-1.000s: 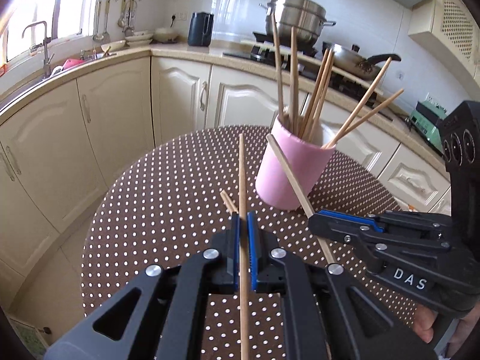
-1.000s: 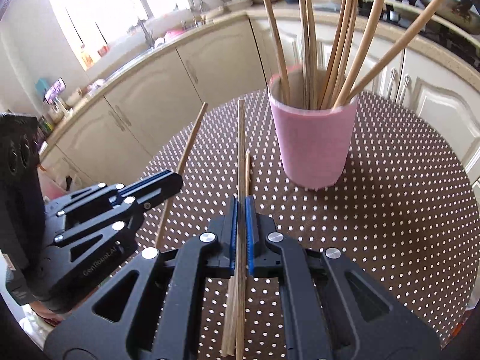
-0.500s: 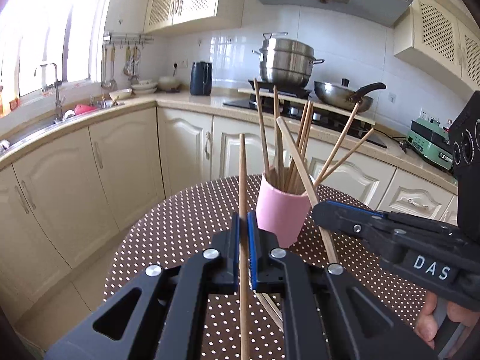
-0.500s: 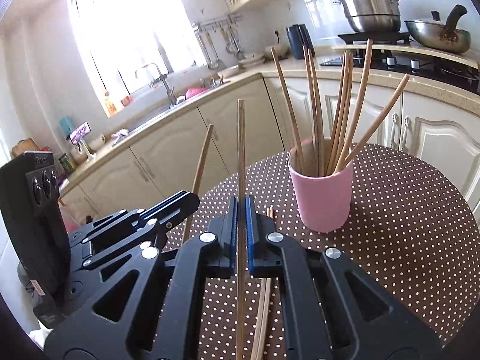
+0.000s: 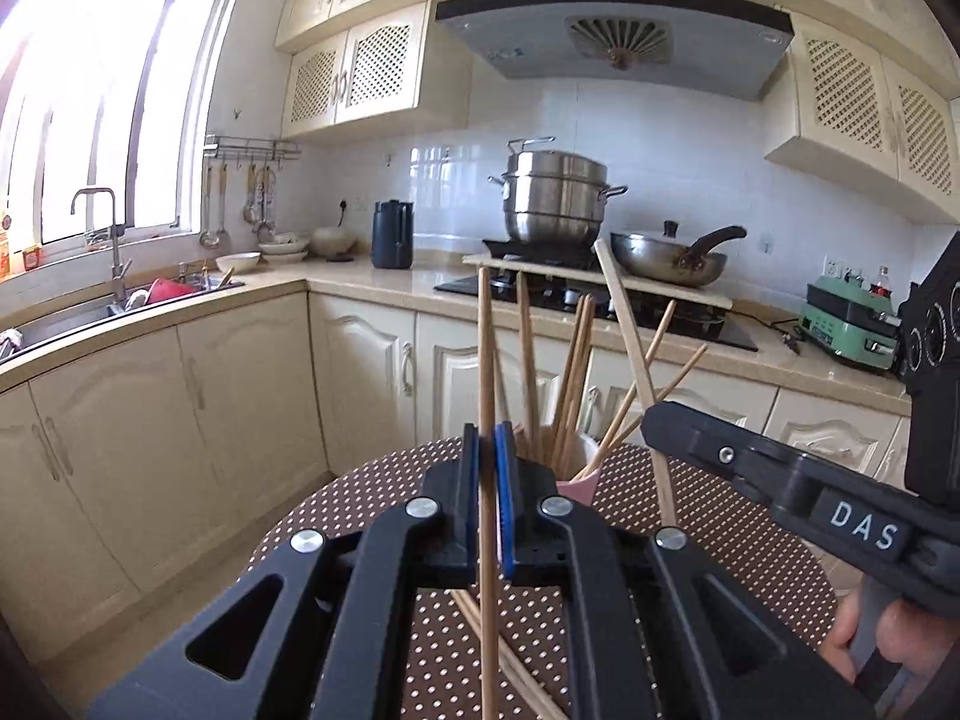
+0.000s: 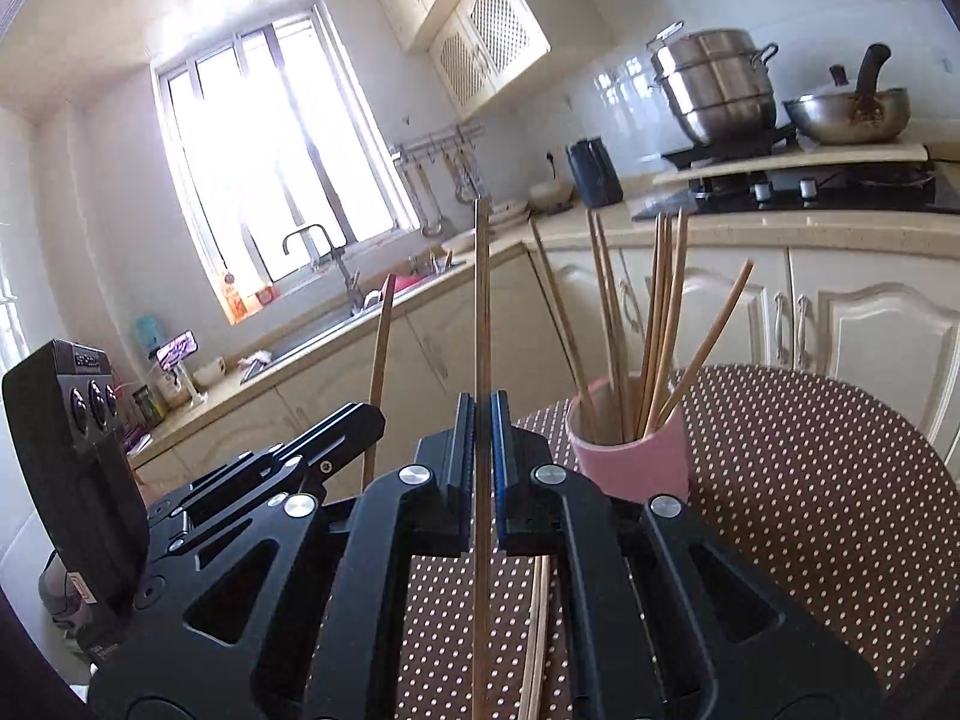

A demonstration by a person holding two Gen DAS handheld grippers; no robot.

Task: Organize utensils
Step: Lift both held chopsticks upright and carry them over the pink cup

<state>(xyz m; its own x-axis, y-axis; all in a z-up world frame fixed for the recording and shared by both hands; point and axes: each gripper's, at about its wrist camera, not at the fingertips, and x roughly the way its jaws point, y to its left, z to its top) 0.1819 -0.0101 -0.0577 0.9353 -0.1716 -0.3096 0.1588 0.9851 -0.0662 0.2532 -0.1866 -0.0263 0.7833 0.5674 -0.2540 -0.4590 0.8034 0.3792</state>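
Note:
My left gripper (image 5: 487, 450) is shut on a wooden chopstick (image 5: 485, 354) that stands nearly upright above the dotted round table (image 5: 372, 504). My right gripper (image 6: 483, 414) is likewise shut on a wooden chopstick (image 6: 482, 300), also upright. Each gripper shows in the other's view: the right one (image 5: 651, 420) with its chopstick (image 5: 630, 330), the left one (image 6: 375, 414) with its chopstick (image 6: 381, 348). A pink cup (image 6: 630, 462) holding several chopsticks stands on the table just beyond both grippers; the left gripper hides most of the cup (image 5: 579, 483). Loose chopsticks (image 6: 537, 630) lie on the table under the grippers.
Cream cabinets and a counter (image 5: 360, 282) curve around behind the table. A sink with a tap (image 5: 96, 222) is at the left, a stove with a steel pot (image 5: 555, 198) and a pan (image 5: 669, 255) behind. A person's hand (image 5: 864, 636) holds the right gripper.
Both grippers have risen and tipped upward with their chopsticks, so the views now show more wall and cabinets and less table. The pink cup sits lower in both views.

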